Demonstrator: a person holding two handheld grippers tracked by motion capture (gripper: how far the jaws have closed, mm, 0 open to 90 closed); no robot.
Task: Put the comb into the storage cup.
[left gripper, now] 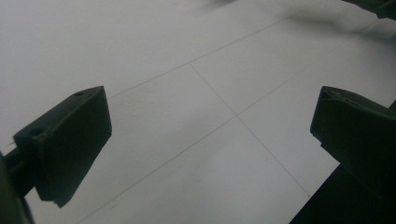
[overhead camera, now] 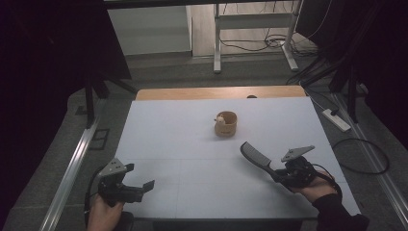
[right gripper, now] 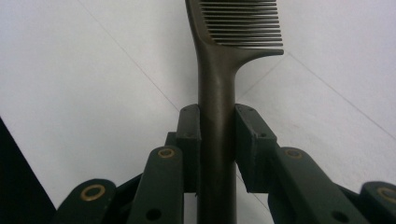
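Right tool [right gripper: 217,126] clamps comb [overhead camera: 255,155], teeth end toward cup [overhead camera: 225,123].

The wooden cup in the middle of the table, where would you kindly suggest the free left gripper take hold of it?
Grip the wooden cup across its round wall, coming from the near left side with the left gripper: it stands upright, and a small figure sits at its left rim, so approach low.

Dark grey comb [right gripper: 217,84], black tongs [right gripper: 217,126]; white table [overhead camera: 192,139] w/ thin grid lines; tan cup [overhead camera: 226,124].
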